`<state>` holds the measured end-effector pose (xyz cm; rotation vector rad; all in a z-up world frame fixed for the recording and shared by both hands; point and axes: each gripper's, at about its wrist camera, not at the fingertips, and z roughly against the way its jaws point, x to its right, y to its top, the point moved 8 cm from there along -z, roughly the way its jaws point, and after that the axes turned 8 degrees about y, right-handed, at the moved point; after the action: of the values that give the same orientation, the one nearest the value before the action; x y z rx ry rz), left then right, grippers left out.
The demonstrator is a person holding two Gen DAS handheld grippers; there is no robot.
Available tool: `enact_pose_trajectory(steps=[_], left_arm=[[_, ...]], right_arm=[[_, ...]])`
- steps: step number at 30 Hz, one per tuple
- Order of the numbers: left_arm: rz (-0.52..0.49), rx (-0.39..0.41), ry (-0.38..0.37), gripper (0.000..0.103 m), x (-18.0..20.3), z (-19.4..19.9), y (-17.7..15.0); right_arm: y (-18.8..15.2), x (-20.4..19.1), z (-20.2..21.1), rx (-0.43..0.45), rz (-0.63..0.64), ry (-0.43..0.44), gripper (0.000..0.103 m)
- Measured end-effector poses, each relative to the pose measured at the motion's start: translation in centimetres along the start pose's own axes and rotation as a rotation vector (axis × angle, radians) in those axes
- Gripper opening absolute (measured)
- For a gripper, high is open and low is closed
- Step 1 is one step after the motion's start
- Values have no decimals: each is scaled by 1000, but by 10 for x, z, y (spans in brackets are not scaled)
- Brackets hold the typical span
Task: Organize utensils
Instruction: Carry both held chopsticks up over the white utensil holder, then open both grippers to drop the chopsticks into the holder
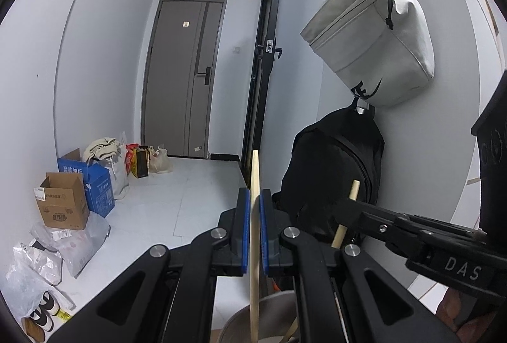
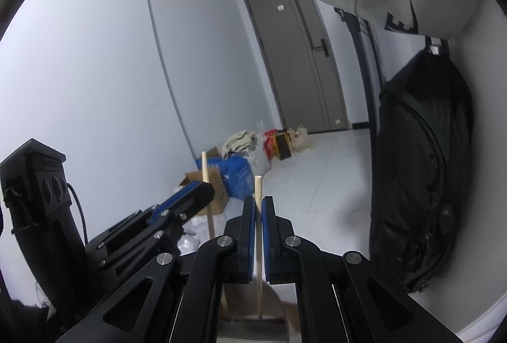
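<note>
My left gripper (image 1: 253, 200) is shut on a pale wooden chopstick (image 1: 254, 171) that stands upright, its lower end in a grey metal cup (image 1: 253, 316) below. My right gripper (image 2: 259, 206) is shut on a second wooden chopstick (image 2: 258, 187), also upright over the same cup (image 2: 253, 324). In the left wrist view the right gripper (image 1: 348, 206) reaches in from the right with its chopstick (image 1: 353, 190). In the right wrist view the left gripper (image 2: 196, 194) reaches in from the left with its chopstick (image 2: 205, 171).
A grey sling bag (image 1: 370, 35) and a black backpack (image 1: 332, 165) hang on the right wall. Cardboard boxes (image 1: 63, 206), a blue box (image 1: 95, 184) and plastic bags (image 1: 41, 263) line the left wall. A grey door (image 1: 183, 80) closes the hallway.
</note>
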<state>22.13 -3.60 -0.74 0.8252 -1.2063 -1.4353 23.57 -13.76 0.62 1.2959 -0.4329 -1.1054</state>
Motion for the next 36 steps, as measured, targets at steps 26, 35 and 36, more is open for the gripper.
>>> enact_pose_trajectory(steps=[26,35,36], left_arm=[[-81,-184,-189,2,25,23,-18],[-12,-239,-100,46,0,44,-7],[-2,-247,-84,46,-4,47,-7]], right_arm=[[-22,-7,10,-128,4,83,6],[-19,8,38,-97,-139,84,18],[-20,10,43,-93,-153,79,19]])
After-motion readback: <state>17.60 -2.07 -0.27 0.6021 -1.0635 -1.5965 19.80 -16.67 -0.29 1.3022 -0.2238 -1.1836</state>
